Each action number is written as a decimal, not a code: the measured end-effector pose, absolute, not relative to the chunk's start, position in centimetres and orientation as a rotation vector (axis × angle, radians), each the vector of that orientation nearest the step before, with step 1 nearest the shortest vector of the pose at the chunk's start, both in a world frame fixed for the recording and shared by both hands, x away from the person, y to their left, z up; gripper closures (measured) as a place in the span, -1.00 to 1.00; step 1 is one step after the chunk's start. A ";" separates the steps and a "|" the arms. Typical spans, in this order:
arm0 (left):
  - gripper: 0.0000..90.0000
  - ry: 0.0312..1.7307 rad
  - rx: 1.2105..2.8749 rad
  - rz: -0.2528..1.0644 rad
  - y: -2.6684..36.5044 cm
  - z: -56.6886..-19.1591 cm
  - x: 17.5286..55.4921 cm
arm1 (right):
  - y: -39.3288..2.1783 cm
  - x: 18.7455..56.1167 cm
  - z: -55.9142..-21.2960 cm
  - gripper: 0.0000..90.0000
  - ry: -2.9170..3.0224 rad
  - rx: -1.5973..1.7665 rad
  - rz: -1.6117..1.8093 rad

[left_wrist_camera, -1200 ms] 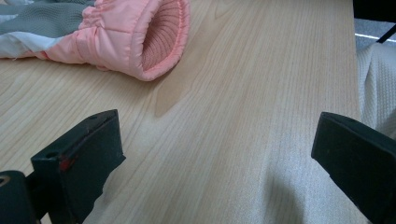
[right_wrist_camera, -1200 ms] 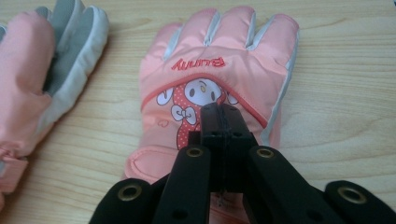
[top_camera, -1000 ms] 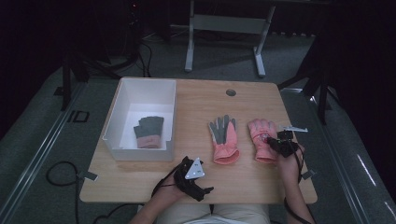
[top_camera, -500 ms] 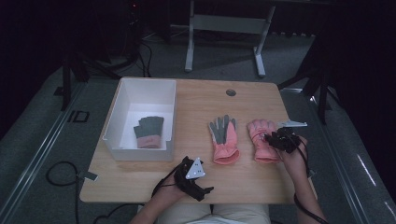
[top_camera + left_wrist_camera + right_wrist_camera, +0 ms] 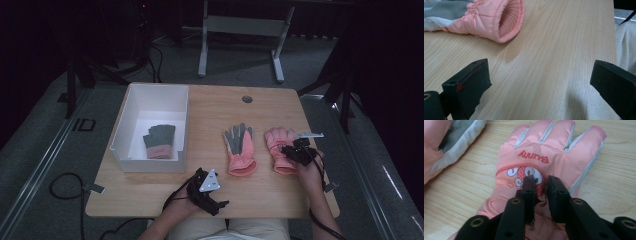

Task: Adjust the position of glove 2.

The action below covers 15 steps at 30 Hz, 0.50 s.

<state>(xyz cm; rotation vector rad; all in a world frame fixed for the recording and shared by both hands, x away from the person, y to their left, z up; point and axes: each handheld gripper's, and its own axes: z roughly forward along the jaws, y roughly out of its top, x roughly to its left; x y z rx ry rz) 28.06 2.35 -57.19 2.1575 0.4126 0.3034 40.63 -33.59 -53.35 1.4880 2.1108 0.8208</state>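
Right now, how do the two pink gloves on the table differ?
The left pink padded glove lies grey palm up; the right pink padded glove lies back up, showing a cartoon patch and red "Bunny" lettering. The left one lies free; the right tongs pinch a fold of the right one's back. Both lie flat on the wooden table, fingers pointing away from the person.

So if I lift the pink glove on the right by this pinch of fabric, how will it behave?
Probably floppy: the right gripper pinches a fold on the back of the pink glove, so cuff and fingers should droop. Its padded look suggests it is light. The smooth shell might slip from a thin pinch.
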 end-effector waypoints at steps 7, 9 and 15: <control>-0.95 0.410 2.155 0.303 2.4 -57.1 28.1 | -33.3 40.7 -52.8 0.92 2.102 1.516 0.823; -0.95 0.408 2.159 0.304 2.4 -57.2 28.1 | -33.6 40.5 -52.3 0.95 2.078 1.544 0.875; -0.95 0.412 2.156 0.304 2.4 -57.2 28.1 | -34.0 39.7 -50.3 0.97 2.022 1.552 0.926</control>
